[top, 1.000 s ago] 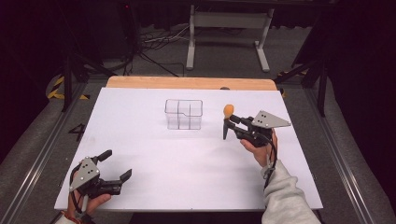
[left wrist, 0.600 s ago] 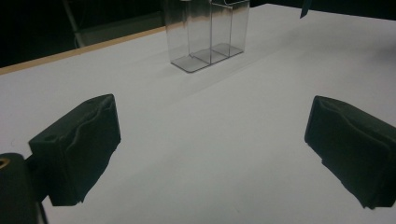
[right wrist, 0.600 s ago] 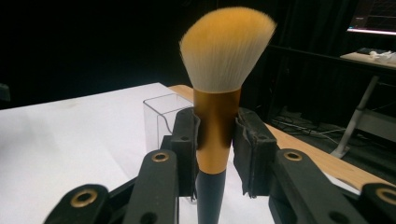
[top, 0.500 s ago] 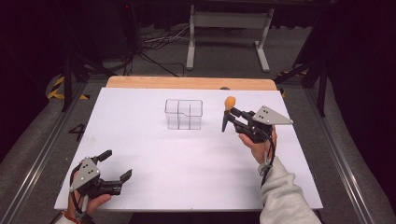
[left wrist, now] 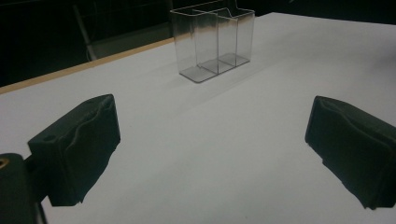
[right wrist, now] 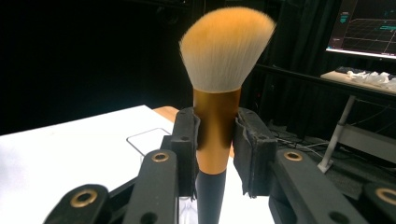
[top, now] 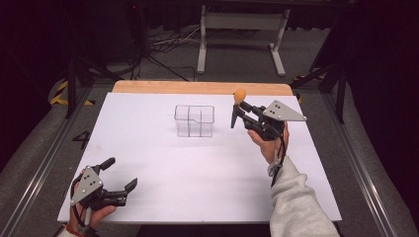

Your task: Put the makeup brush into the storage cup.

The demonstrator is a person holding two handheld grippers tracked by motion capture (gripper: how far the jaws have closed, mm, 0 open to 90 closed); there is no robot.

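Note:
A makeup brush (right wrist: 217, 107) with an orange-tipped head, gold ferrule and black handle stands upright between the pads of my right gripper (right wrist: 217, 149), which is shut on its ferrule. In the high view the brush (top: 237, 103) and right gripper (top: 242, 111) hang above the table, just right of a clear plastic organiser (top: 194, 120) with several compartments. My left gripper (top: 120, 175) rests open at the table's near left corner, nothing between its fingers. From the left gripper view, the organiser (left wrist: 212, 39) stands well ahead of that gripper (left wrist: 210, 154).
The white table top (top: 163, 163) has a wooden strip (top: 197, 88) along its far edge. Beyond it are a grey metal stand (top: 242, 34) and cables on the floor. Metal rails run along both sides of the table.
My right gripper has risen with the brush and drifted slightly away from the organiser's side. The left gripper has not moved.

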